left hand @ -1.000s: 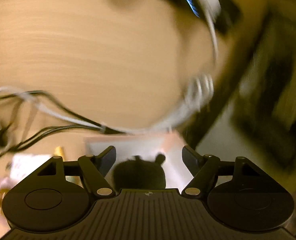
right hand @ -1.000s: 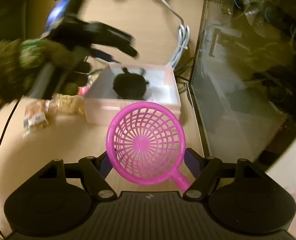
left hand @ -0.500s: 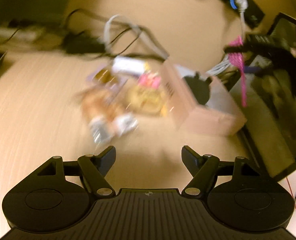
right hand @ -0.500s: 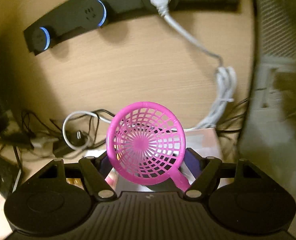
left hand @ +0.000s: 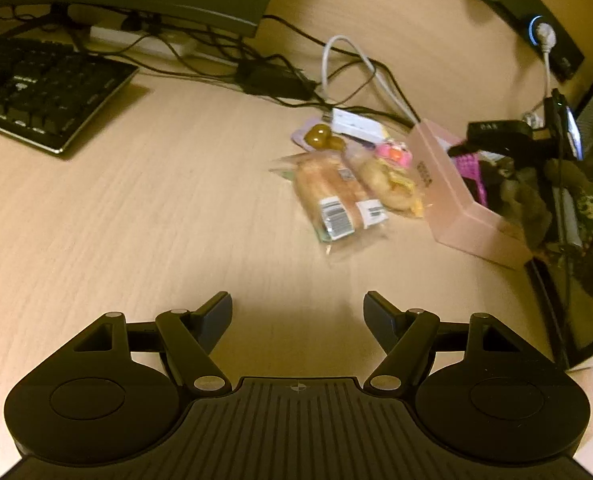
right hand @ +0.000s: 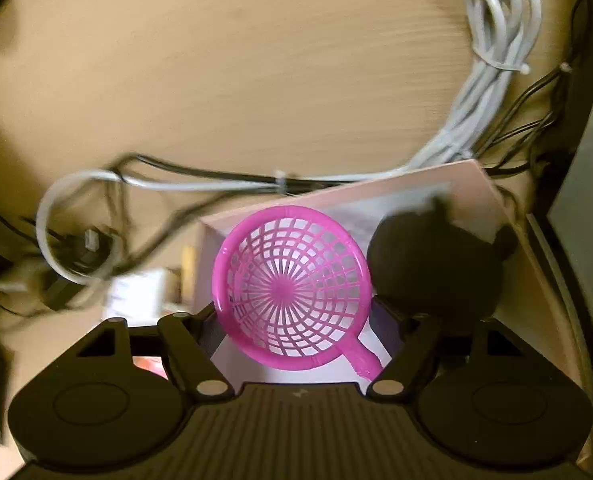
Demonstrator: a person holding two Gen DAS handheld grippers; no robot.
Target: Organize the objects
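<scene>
meanwhile left gripper [left hand: 297, 312] gapes empty; right gripper [right hand: 296, 326] clamps pink strainer [right hand: 292, 286].

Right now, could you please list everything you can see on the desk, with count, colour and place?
Box: one, pale pink, right side of the desk.
Strainer: one, bright pink, held over the box.
Round dark thing: one, black, inside the box.
Wrapped buns: two or so, golden, left of the box.
Small packets: several, mixed colours, behind the buns.
Keyboard: one, black, far left.
Cables: several, white and black, behind the box.
Power strip: one, black, back edge.
Left gripper: jaws open, empty.
Right gripper: jaws around the strainer.
</scene>
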